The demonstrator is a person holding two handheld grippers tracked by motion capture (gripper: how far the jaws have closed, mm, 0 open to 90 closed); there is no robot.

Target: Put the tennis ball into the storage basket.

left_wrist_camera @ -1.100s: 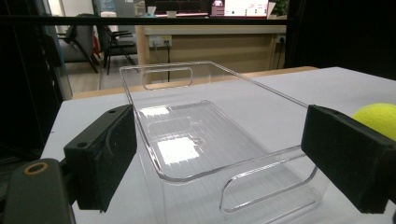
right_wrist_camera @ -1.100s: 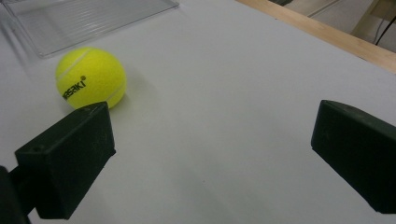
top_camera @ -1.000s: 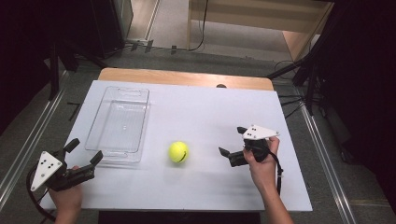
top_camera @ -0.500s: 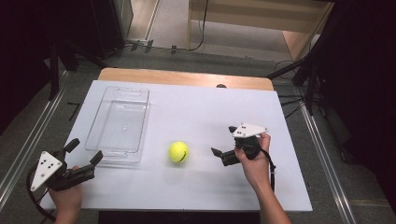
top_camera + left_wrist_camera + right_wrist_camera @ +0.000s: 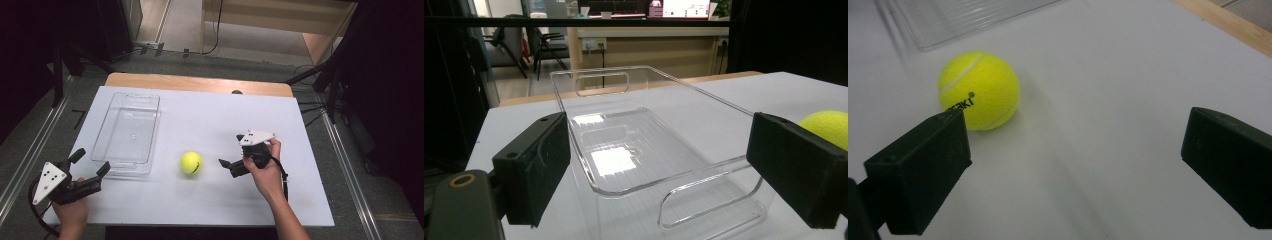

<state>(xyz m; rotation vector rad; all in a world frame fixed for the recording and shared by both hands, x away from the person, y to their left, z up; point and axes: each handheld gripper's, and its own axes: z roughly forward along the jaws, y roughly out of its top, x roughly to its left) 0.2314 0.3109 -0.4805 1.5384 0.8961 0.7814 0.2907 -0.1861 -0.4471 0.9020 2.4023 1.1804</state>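
While the right tongs point(image 5: 229, 156) are held spread near the tennis ball point(image 5: 191, 162), the left tongs point(image 5: 91, 163) are held spread at the clear tray point(image 5: 125, 131).

Tennis ball point(image 5: 979, 90) beyond parted claw point(image 5: 1075, 165)

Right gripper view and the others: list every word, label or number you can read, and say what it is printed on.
"...EAKI", black print with a small round mark after it, on the tennis ball; its first letters are hidden behind a jaw of the right gripper.
Screens at the far desk in the left gripper view: lettering too small and blurred to read.
Clear bin, table, left gripper: no text that I can see.
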